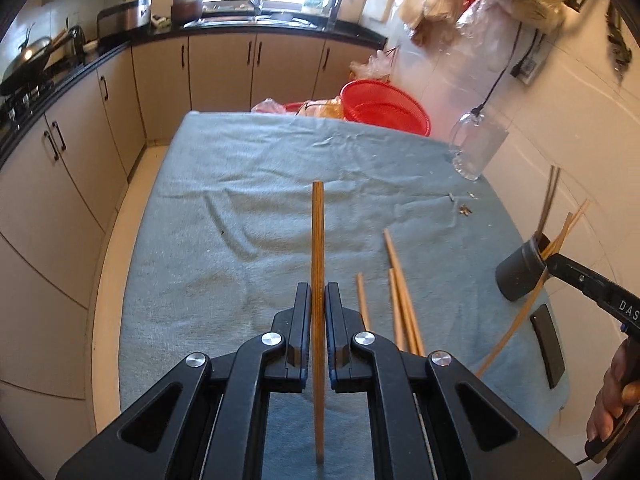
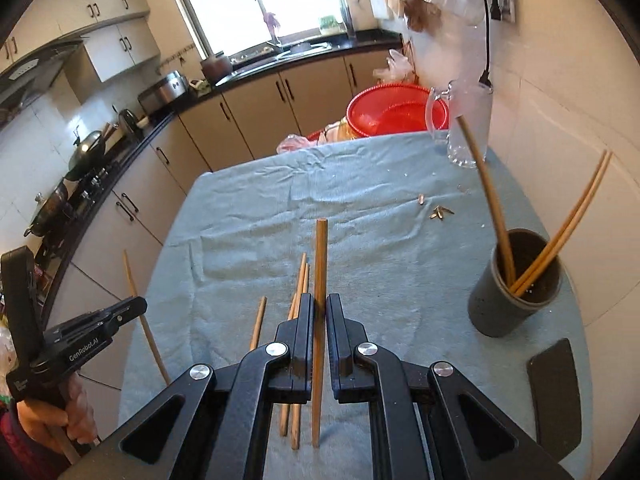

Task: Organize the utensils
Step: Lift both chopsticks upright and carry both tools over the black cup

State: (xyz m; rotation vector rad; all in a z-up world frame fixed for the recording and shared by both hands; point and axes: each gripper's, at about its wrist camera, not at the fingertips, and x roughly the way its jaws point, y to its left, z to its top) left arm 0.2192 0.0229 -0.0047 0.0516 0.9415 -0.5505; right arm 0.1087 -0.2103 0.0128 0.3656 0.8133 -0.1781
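My left gripper (image 1: 318,288) is shut on a wooden chopstick (image 1: 317,232) that points away over the blue-grey cloth (image 1: 240,200), clear of its surface. My right gripper (image 2: 320,298) is shut on another chopstick (image 2: 321,256), also held above the cloth. Several loose chopsticks (image 1: 400,280) (image 2: 301,280) lie on the cloth between the two grippers. A dark cup (image 2: 500,312) (image 1: 518,276) at the right holds three chopsticks. In the left wrist view the right gripper (image 1: 554,260) sits beside the cup. The left gripper (image 2: 132,306) shows at the left edge of the right wrist view.
A clear glass mug (image 2: 460,128) stands at the far right of the table, with a red basin (image 2: 396,112) behind it. A flat dark slab (image 2: 554,392) lies near the cup. Small scraps (image 2: 440,212) dot the cloth. Kitchen cabinets (image 1: 80,152) run along the left.
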